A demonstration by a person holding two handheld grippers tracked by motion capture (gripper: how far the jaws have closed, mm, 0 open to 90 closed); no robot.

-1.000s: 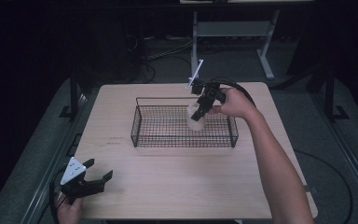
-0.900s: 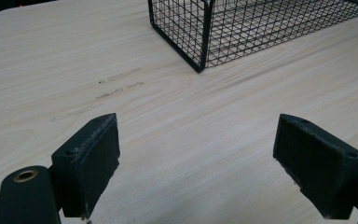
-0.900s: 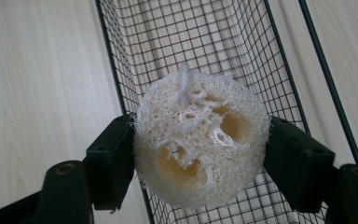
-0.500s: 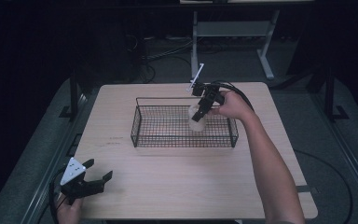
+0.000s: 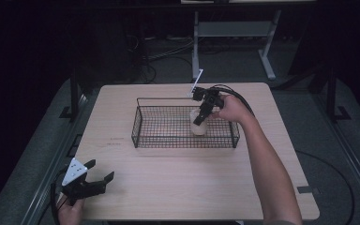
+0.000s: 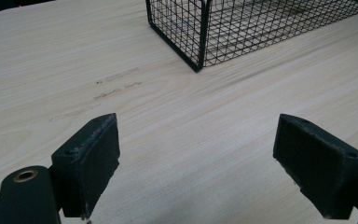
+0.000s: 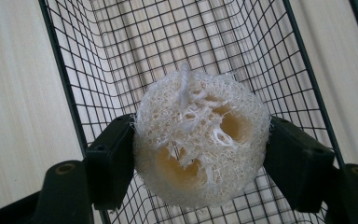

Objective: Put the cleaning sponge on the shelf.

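Observation:
A black wire basket stands in the middle of the wooden table. My right gripper is over the basket's right part, pointing down, shut on a pale loofah sponge. In the right gripper view the round, fibrous loofah is squeezed between the two black pads, with the basket's mesh below it. My left gripper rests near the table's front left corner, open, with nothing between its pads. The basket's corner lies ahead of it in the left gripper view.
A metal desk frame and cables sit on the dark floor beyond the table. A small white tag sticks up at the basket's far rim. Bare tabletop surrounds the basket.
The right gripper has moved slightly down and toward the near side with the loofah, lower into the basket. The left gripper has stayed put.

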